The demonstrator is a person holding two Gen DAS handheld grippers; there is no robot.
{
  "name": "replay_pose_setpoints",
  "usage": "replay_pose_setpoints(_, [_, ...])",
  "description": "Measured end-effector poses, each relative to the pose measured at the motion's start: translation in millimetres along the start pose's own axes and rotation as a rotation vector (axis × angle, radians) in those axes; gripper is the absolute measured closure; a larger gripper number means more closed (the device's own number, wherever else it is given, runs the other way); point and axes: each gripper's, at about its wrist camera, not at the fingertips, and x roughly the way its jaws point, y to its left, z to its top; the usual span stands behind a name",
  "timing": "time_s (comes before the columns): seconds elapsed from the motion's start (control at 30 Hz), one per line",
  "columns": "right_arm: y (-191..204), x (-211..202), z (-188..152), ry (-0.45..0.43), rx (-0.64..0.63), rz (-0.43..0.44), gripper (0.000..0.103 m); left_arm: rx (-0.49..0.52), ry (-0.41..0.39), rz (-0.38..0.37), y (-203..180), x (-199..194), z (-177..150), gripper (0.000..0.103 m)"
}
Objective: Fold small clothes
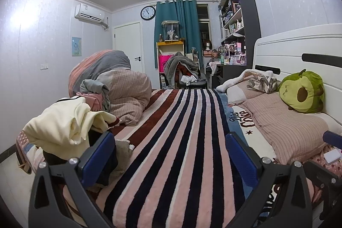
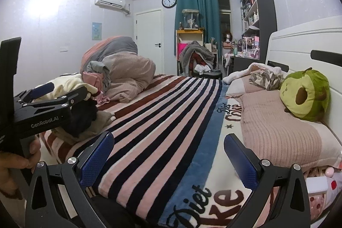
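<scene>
A pile of small clothes lies at the left edge of the bed: a cream garment (image 1: 64, 123) on top, pink and grey pieces (image 1: 94, 95) behind it, dark and beige pieces (image 2: 85, 119) below. My left gripper (image 1: 171, 155) is open and empty, low over the striped blanket (image 1: 177, 142), its left finger beside the pile. My right gripper (image 2: 168, 155) is open and empty over the blanket's near edge. The left gripper also shows in the right wrist view (image 2: 59, 93), its fingers reaching into the clothes pile.
A bundled duvet (image 1: 119, 87) sits behind the pile. Pillows (image 1: 284, 125) and a green avocado plush (image 1: 303, 91) lie along the white headboard (image 1: 299, 46) on the right. A chair heaped with clothes (image 1: 183, 69) and shelves (image 1: 237, 20) stand beyond the bed.
</scene>
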Motion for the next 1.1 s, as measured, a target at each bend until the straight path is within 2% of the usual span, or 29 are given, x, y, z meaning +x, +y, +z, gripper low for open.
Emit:
replay_pose_setpoints(0.23, [3.5,-0.3,4.3,0.005,-0.017,-0.030,0.001,-0.014,0.002,-0.010,6.6,-1.2,-1.2,0.001])
replay_pose_setpoints(0.6, [2.7,-0.8,4.5,0.003,-0.019,-0.032,0.001,-0.010,0.001,-0.005,11.0,-2.9,-1.7,0.001])
replay_pose_setpoints(1.1, [8.5,-3.1,10.2,0.005,-0.023,-0.091,0.001,-0.007,0.004,-0.016,11.8,-2.7,-1.5,0.001])
